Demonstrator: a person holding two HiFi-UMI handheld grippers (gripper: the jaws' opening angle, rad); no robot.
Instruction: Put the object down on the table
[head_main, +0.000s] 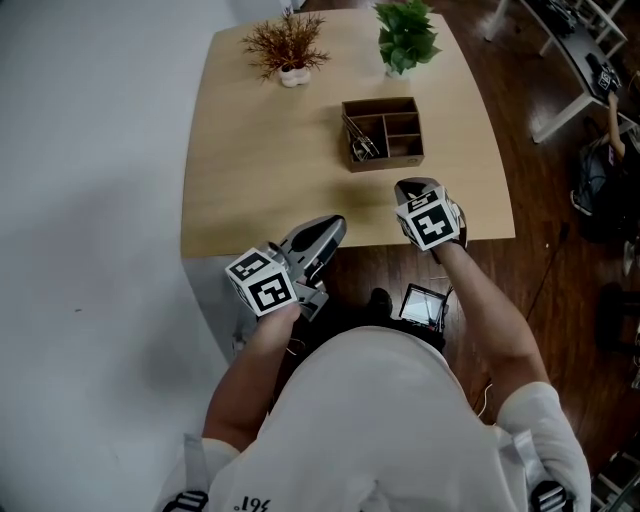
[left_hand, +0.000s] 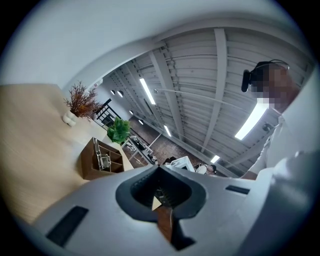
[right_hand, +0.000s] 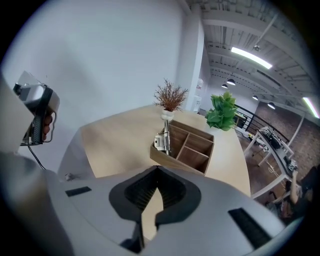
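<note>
Your left gripper (head_main: 334, 226) and right gripper (head_main: 412, 186), both clenched empty, hang just short of the wooden box (head_main: 383, 160); only the right gripper view shows the metal tool (right_hand: 163, 139) standing upright in its left compartment.

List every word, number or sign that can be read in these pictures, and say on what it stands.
No text reads clearly.
Shirt: small dark print at the picture's bottom edge, too cut off to read.
Left marker cube and right marker cube: black-and-white square patterns only, no letters.
</note>
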